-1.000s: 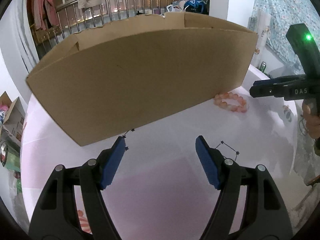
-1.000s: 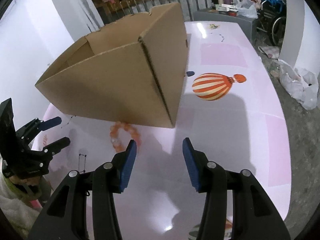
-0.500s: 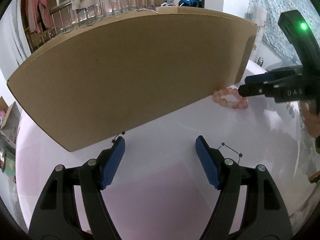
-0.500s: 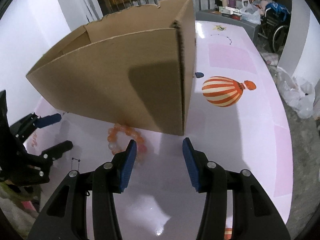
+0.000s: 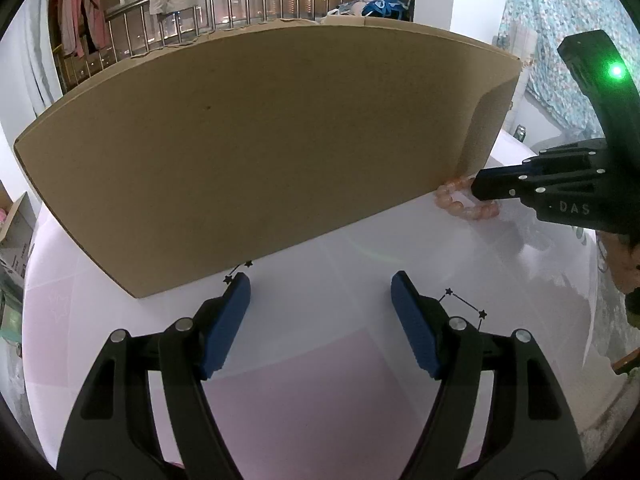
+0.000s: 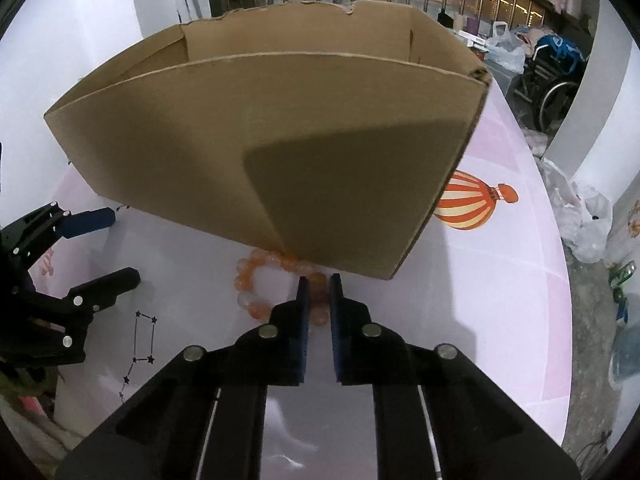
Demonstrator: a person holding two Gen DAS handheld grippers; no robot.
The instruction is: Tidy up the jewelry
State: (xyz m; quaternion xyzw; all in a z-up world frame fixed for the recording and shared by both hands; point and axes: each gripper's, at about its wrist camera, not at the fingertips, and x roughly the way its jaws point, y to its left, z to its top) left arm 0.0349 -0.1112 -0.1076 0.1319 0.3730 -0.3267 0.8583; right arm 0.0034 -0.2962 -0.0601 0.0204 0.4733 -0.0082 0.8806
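Right gripper (image 6: 318, 294) is closing on the bracelet (image 6: 256, 280), its beads between the pads, at the box (image 6: 260, 140) corner on the table (image 6: 460, 320). Left gripper (image 5: 320, 300) hangs open and empty, farther off

the right gripper (image 6: 318, 292) has moved in over the orange beaded bracelet (image 6: 256, 276), and its jaws are closing on the beads from half open.

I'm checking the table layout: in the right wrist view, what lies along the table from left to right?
Left hand-held gripper → star constellation print → orange bead bracelet → right hand-held gripper, closing on the bracelet → striped balloon print → white plastic bag.
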